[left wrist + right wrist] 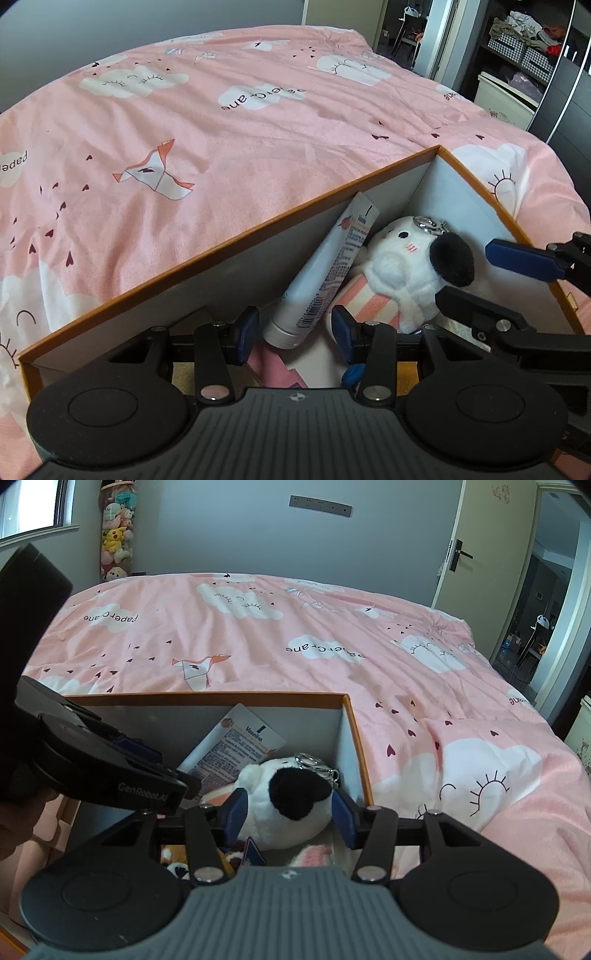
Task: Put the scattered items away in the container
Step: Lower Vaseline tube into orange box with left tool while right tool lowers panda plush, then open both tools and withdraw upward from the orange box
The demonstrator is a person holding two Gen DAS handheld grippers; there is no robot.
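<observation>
An orange-rimmed cardboard box (229, 240) with white inner walls sits on the bed; its rim also shows in the right wrist view (207, 697). Inside lie a white Vaseline tube (325, 273), also in the right wrist view (236, 746), and a white plush dog with a black ear (406, 266). My left gripper (293, 334) is open just above the tube's cap end. My right gripper (290, 814) is open, its jaws standing either side of the plush dog (280, 805) without pressing it. The right gripper also shows in the left wrist view (491, 280).
The pink patterned bedspread (221, 129) surrounds the box. Other small items lie low in the box: a brown-and-white thing (177, 864) and a pink striped piece (373, 302). A doorway (535, 590) and shelves (524, 48) stand beyond the bed.
</observation>
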